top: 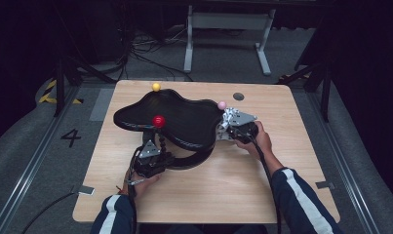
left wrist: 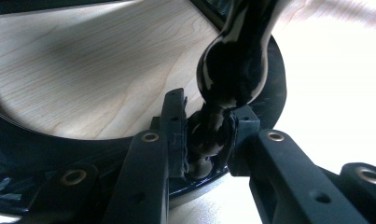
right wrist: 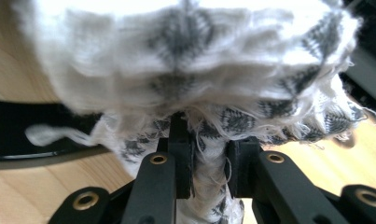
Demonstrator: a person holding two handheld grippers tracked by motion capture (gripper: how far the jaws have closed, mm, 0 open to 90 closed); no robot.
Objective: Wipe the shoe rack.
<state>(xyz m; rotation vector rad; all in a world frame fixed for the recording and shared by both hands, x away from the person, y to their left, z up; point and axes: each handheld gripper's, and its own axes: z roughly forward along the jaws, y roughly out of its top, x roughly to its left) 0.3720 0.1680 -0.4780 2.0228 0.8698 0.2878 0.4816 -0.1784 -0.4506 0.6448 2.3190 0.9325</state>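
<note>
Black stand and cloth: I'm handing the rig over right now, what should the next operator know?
Left hand-held gripper: shut on the beaded black post of the black stand, steadying it near the table's front.
Right hand-held gripper: shut on a frayed white and grey cloth, at the stand's right edge beside the pink ball.
Done: both grips made.
Left: probably wiping the stand with the cloth; no wiped area is evident.
</note>
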